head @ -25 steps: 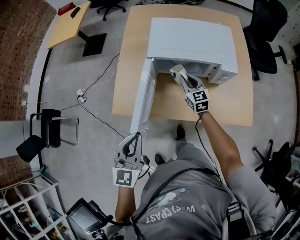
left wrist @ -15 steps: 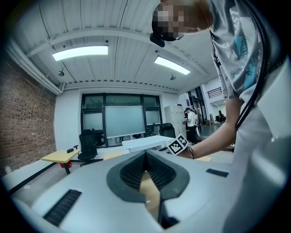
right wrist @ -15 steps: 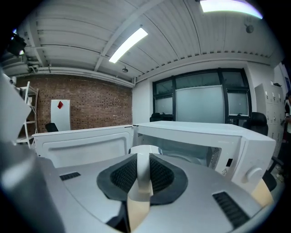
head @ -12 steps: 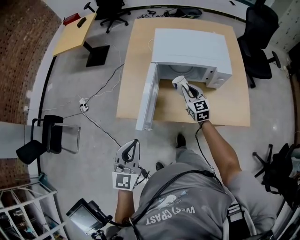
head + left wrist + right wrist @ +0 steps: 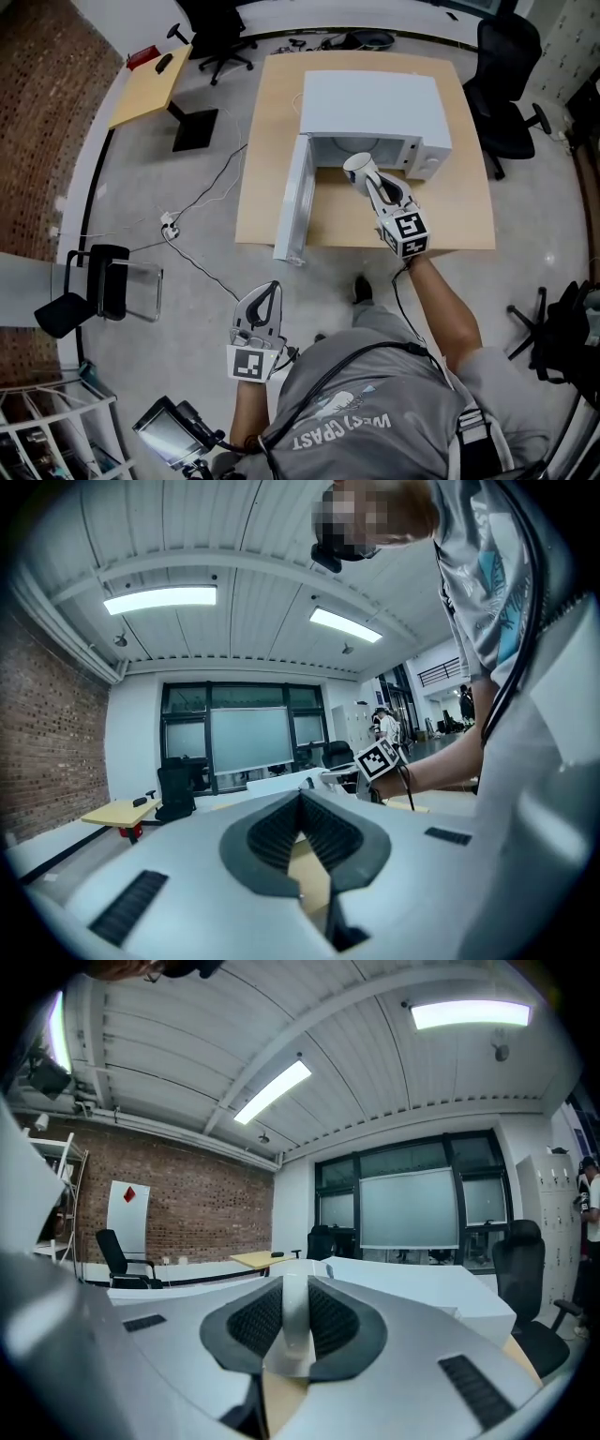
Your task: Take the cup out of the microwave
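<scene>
Out of the microwave's mouth comes the right claw [image 5: 371, 180]: a second ago its white cup [image 5: 357, 167] sat at the edge of the cavity, and it now hangs clear of it, above the bare bench [image 5: 450, 220] just in front of the opening. The left claw [image 5: 272, 287] has also drawn away from the near end of the open door [image 5: 294, 202].

Nearest is the person's grey shirt. Just beyond it, on the left, the left claw is held level over the floor, well short of the bench. Its own view shows the claw [image 5: 301, 797] pressed together at the tips, with nothing between them.

Farther on, a thin cable [image 5: 202, 187] trails across the floor left of the bench. The white door stands swung out toward the near edge. To its right, the right claw [image 5: 294, 1283] pinches the cup [image 5: 294, 1326] by its wall, one pad inside and one outside, with the cup's open mouth tilted to the far left.

Behind it sits the white microwave [image 5: 370, 98] with its cavity open. A black office chair [image 5: 502, 84] stands to the far right and a smaller yellow bench [image 5: 150, 84] to the far left.
</scene>
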Demonstrator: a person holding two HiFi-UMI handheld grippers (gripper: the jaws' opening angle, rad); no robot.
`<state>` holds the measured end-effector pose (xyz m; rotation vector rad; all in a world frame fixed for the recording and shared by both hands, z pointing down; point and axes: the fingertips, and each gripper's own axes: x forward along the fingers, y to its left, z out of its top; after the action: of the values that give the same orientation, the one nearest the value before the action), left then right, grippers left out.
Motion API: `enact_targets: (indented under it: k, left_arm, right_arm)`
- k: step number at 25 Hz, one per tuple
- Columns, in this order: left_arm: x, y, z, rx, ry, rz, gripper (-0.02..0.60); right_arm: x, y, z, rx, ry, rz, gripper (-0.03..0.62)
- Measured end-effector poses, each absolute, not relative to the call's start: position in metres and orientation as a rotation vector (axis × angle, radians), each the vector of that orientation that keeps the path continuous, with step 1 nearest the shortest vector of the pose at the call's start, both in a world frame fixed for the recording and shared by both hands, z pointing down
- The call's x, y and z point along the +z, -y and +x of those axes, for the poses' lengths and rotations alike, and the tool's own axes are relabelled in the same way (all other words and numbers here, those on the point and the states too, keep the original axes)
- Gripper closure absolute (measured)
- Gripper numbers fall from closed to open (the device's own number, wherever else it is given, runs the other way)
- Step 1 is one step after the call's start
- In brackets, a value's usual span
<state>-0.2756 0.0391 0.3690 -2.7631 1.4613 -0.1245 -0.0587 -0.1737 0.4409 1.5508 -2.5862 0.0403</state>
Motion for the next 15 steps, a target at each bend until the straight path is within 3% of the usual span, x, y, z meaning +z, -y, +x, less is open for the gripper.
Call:
enact_targets:
  k: [15]
  left_arm:
    - [0.353,-0.087,-0.282,-0.082,-1.339,-2.762,0.555]
  right_arm:
    - [0.335,0.079,-0.059,-0.164,2.699,1.643,0.528]
